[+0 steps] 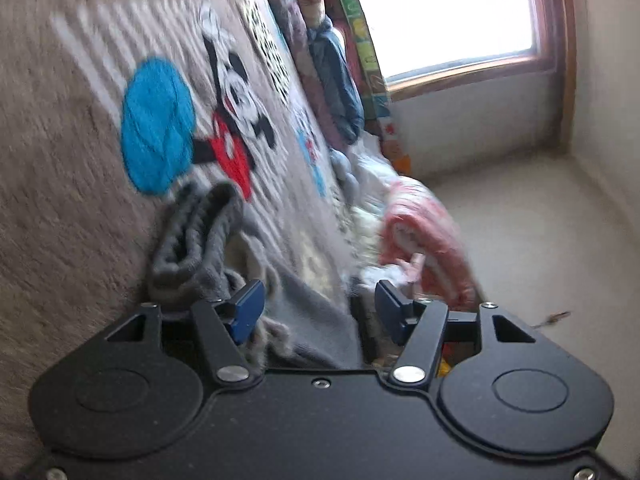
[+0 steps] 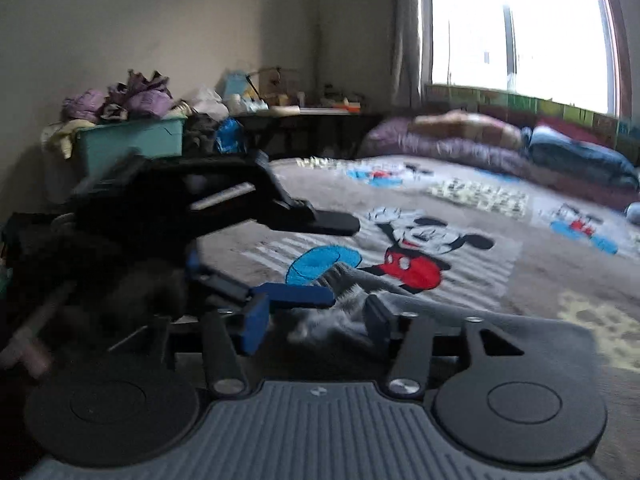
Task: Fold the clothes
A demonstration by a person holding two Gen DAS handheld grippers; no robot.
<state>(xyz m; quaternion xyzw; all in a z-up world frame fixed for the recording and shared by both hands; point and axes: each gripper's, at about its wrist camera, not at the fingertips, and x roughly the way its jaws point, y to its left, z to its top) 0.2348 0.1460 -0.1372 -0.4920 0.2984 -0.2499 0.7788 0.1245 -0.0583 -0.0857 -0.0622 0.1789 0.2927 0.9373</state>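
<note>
A grey knitted garment lies bunched on the beige Mickey Mouse blanket. My left gripper is open, its blue pads on either side of the grey cloth, which lies between and under them. In the right wrist view my right gripper is open over the same grey garment. The left gripper shows there at the left, just above and beside the right one, with one blue finger low over the cloth.
Rolled bedding and a blue garment line the window side of the bed. A pink and white cloth pile lies at the bed's edge. A teal bin piled with clothes and a cluttered desk stand at the far wall.
</note>
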